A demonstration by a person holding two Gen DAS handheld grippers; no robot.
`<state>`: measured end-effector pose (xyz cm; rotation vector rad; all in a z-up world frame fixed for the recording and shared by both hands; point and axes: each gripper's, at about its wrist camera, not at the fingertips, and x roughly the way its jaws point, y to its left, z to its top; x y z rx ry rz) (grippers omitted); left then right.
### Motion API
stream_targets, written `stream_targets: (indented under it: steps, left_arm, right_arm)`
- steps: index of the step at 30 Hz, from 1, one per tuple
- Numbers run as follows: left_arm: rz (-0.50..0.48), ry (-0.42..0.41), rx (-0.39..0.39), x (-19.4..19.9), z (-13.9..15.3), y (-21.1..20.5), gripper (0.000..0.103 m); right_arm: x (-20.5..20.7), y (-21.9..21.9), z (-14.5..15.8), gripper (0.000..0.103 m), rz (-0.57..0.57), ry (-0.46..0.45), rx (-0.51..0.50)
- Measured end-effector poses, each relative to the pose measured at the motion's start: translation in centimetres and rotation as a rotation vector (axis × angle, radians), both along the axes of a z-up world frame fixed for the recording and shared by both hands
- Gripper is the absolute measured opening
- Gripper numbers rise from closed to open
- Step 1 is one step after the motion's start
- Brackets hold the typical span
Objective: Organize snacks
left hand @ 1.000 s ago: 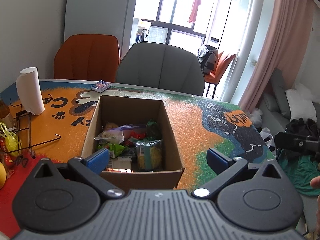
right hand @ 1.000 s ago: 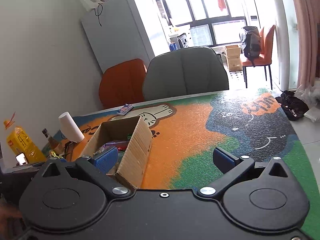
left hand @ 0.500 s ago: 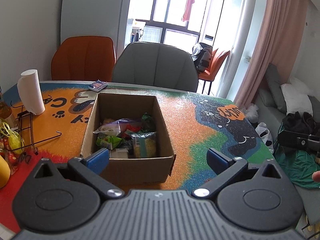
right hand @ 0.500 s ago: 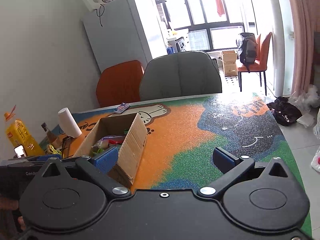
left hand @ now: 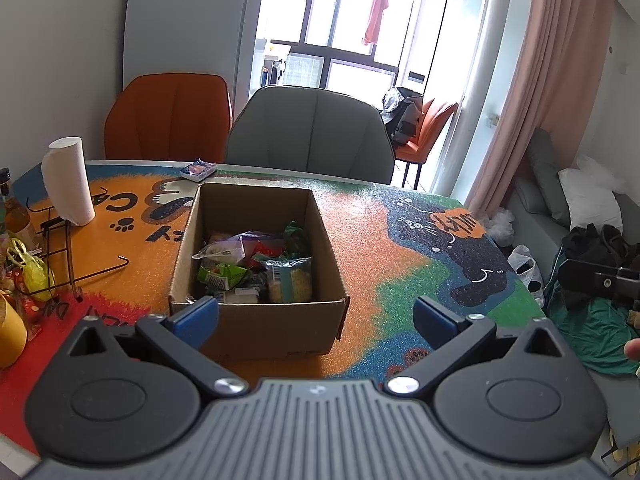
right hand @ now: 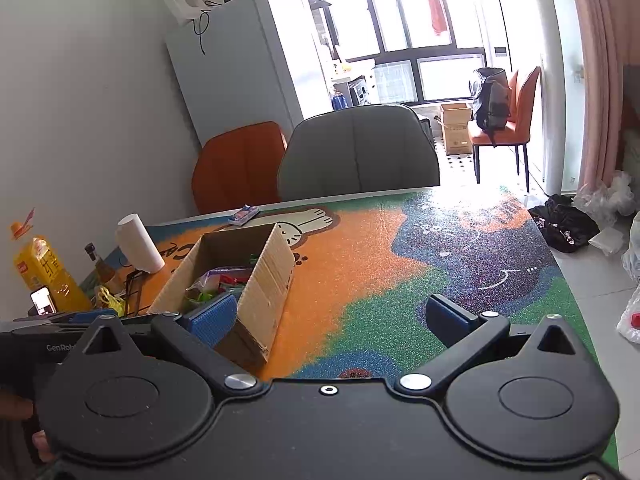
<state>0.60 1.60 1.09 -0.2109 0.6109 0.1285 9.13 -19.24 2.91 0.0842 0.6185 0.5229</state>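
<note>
since a second ago both grippers have drawn back from the cardboard box (left hand: 256, 322), which now sits further ahead with more table mat showing around it. left gripper (left hand: 316, 314): blue pads spread wide apart, empty, held short of the box's near wall. right gripper (right hand: 334, 318): pads likewise wide apart, empty, to the right of the box over the mat (right hand: 360, 264). cardboard box: open-topped, upright on the mat, holding assorted snack packets (left hand: 256, 268) piled loosely inside. paper towel roll (left hand: 68, 182): upright, left of the box. small blue packet (left hand: 198, 170): on the table beyond the box. grey chair (left hand: 310, 134): behind the table.
</note>
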Motion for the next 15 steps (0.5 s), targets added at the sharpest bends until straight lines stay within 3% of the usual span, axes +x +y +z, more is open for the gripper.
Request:
stream_targets:
  steps: [15]
  left_arm:
    - [-0.010,-0.010,0.016,-0.73,0.90,0.05,0.103]
  right_arm:
    - [-0.45,-0.04,0.35,0.103,-0.006,-0.004,-0.010]
